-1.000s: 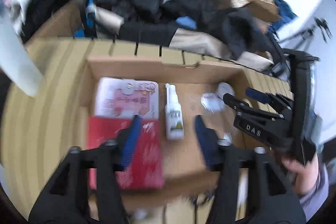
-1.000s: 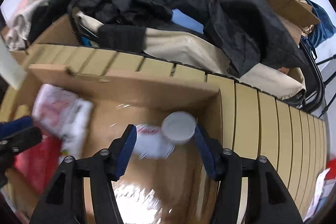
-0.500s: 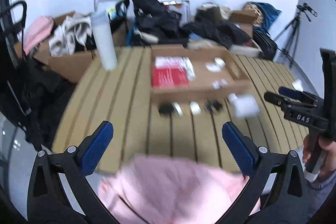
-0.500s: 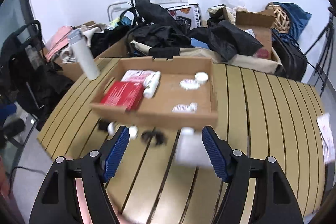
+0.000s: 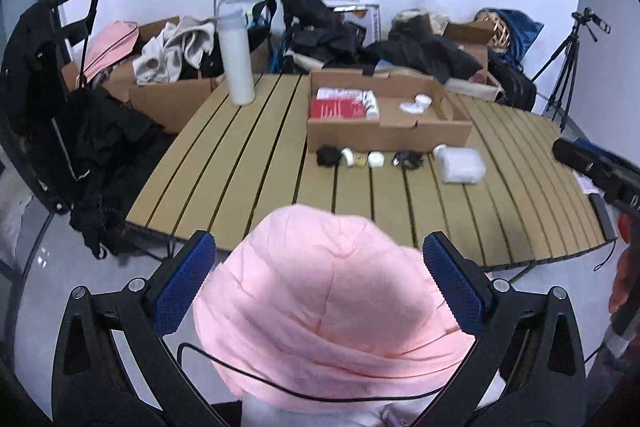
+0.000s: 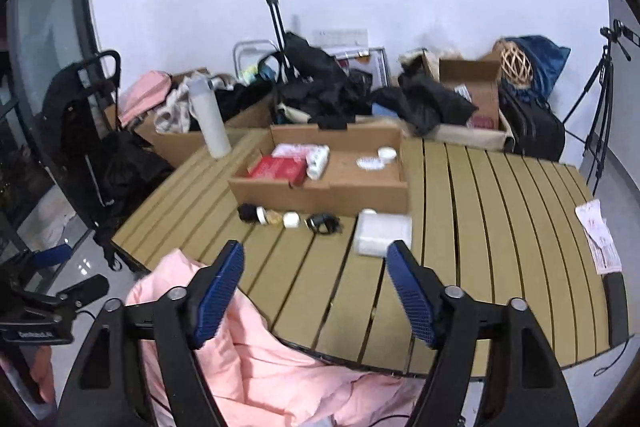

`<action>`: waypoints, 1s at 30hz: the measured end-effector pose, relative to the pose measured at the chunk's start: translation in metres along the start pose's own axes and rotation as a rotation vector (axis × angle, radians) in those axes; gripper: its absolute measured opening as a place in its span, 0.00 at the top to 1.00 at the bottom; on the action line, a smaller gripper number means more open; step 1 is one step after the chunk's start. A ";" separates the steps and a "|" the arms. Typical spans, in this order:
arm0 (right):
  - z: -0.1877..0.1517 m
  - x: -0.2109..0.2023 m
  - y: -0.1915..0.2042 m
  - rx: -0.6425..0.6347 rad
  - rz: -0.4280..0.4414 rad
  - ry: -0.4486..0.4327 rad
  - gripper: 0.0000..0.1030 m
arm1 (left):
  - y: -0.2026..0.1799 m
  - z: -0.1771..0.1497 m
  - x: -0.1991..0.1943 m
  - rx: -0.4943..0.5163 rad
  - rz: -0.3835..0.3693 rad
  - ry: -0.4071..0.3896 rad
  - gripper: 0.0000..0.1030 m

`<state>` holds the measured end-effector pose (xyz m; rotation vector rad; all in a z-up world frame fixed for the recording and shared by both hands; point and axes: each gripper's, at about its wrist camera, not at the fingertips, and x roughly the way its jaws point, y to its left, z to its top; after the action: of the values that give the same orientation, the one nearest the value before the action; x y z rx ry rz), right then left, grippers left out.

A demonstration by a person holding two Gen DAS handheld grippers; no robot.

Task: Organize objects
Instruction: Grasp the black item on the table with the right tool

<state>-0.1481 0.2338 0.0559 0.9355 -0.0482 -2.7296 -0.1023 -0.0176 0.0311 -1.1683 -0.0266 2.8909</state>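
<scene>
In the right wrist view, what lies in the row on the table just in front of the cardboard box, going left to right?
Black bundle → roll of tape → small tan item → small white jar → black tangled item → white plastic container.

Table: you have a tan slatted table (image 5: 248, 155) with dark gaps between the slats.
Far edge: your open cardboard box (image 5: 384, 135) sits mid-table; a white bottle (image 5: 237, 57) stands upright at the far left corner.
In front of the box: a row of small items (image 5: 368, 158) and a clear plastic container (image 5: 460, 165).
Right edge: a printed paper (image 6: 598, 235).
</scene>
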 end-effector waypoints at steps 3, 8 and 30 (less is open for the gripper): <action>-0.004 0.007 0.000 0.001 -0.005 0.017 0.20 | 0.000 -0.003 0.006 -0.001 -0.024 -0.005 0.00; -0.020 0.034 -0.011 0.078 0.046 0.058 0.20 | 0.007 -0.018 0.043 0.008 -0.030 0.020 0.00; -0.034 0.187 -0.032 0.077 0.092 0.234 0.32 | 0.018 0.064 0.262 0.084 -0.136 0.158 0.12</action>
<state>-0.2772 0.2199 -0.0865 1.2360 -0.1503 -2.5325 -0.3355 -0.0289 -0.1057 -1.3199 0.0173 2.6493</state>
